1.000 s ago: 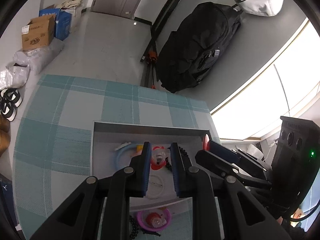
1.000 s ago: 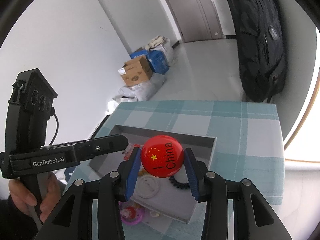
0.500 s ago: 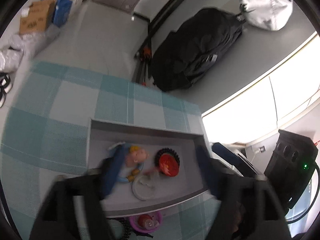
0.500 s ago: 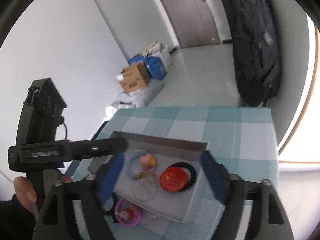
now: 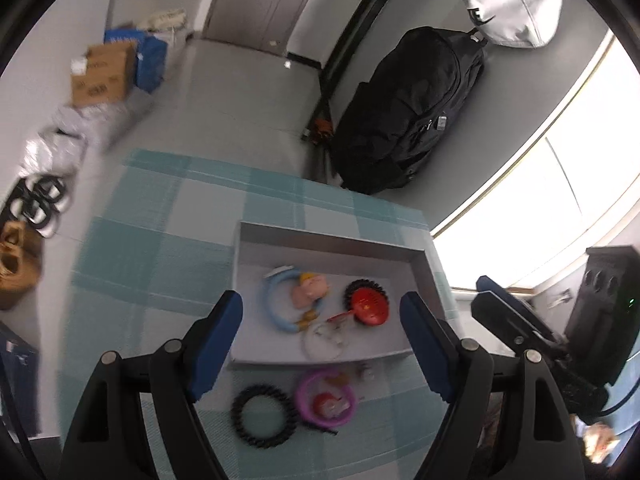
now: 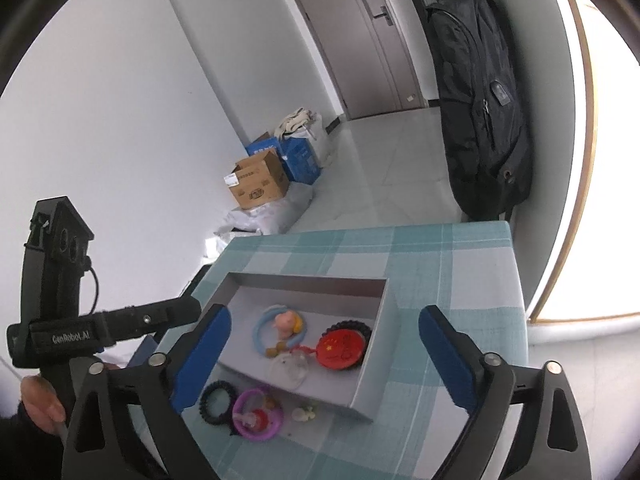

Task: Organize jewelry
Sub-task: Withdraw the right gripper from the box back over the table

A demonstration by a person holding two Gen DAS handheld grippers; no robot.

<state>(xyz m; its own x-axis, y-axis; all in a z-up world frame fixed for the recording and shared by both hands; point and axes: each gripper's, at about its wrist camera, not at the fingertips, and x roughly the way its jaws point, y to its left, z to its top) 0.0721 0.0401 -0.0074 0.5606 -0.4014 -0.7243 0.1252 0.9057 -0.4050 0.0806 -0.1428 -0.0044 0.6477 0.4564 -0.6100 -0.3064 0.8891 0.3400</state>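
A grey tray (image 5: pixel 332 245) (image 6: pixel 372 380) sits on the checked cloth. In it lie a blue ring with a pink doll head (image 5: pixel 298 294) (image 6: pixel 280 326), a white ring (image 5: pixel 322 344) (image 6: pixel 290 370) and a red badge on a black bead bracelet (image 5: pixel 367 303) (image 6: pixel 343 348). In front of the tray lie a black spiral ring (image 5: pixel 262 416) (image 6: pixel 216 397), a purple ring with a red charm (image 5: pixel 326 398) (image 6: pixel 258 414) and a small pale piece (image 6: pixel 304 413). My left gripper (image 5: pixel 320 346) and right gripper (image 6: pixel 322 360) are both open and empty above the tray's near side.
The table (image 6: pixel 460 264) has its edges close on the right and far side. A black backpack (image 5: pixel 408 108) and a pale bag (image 5: pixel 508 0) hang at the wall. Cardboard and blue boxes (image 6: pixel 272 172) and shoes (image 5: pixel 36 204) are on the floor.
Both grippers opened and pulled back and up. The right one let the red badge go onto the black bracelet in the tray. The left let go of a small red piece.
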